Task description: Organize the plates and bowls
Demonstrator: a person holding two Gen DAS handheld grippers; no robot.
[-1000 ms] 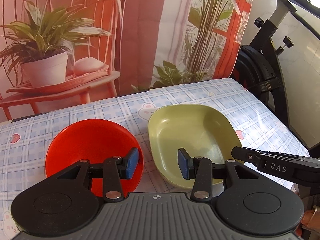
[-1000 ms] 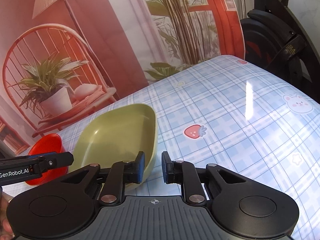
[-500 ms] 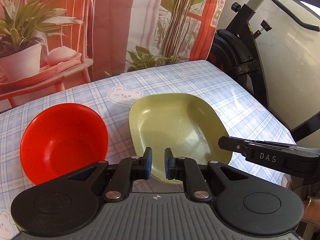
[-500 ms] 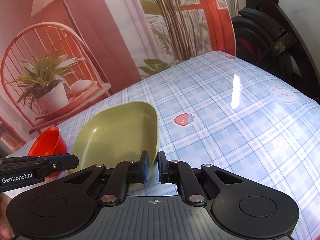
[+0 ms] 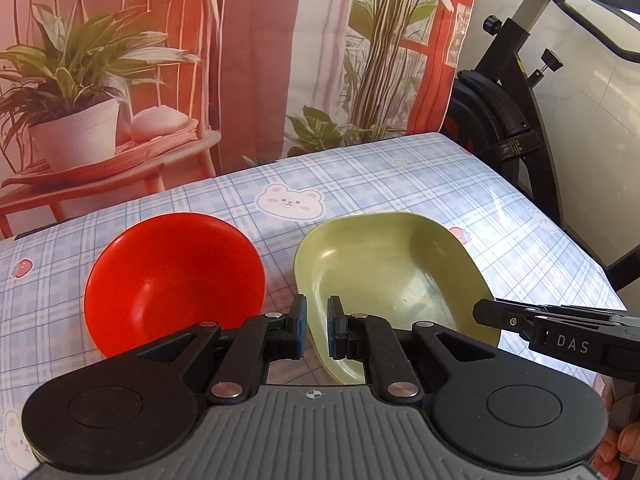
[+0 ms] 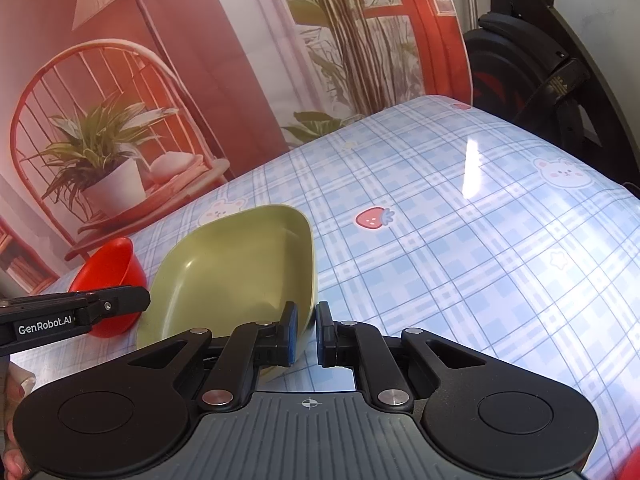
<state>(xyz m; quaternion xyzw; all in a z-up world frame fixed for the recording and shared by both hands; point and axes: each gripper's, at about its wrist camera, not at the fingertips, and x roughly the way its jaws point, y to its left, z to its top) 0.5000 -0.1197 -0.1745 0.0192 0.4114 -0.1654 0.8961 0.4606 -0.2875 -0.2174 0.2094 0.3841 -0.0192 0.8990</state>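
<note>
Left wrist view: the left gripper (image 5: 317, 330) is pointing down at the table (image 5: 380, 176), its blue-padded jaws drawn together with only a thin slit between them and nothing clamped. The near rim of the green dish (image 5: 394, 276) is showing just behind the right-hand pad, and the frame cannot settle whether the pad is touching it. The red bowl (image 5: 174, 280) is sitting upright toward the table's left edge, just beside the green dish with a narrow strip of checked cloth between them. Both are lying nearer the front edge than the far one. The right gripper (image 5: 486, 312) is reaching in from the right, its tip hanging over the dish's right rim. An exercise bike (image 5: 508, 120) is standing past the table's far right corner.

Right wrist view: the right gripper (image 6: 306, 332) is also holding its jaws together on nothing. The green dish (image 6: 236, 272) is lying at the left of the table (image 6: 480, 240), its near corner passing behind the left pad. The red bowl (image 6: 110, 264) is sitting beyond it, toward the left edge, partly hidden by the left gripper (image 6: 140, 300) coming in from the left.
</note>
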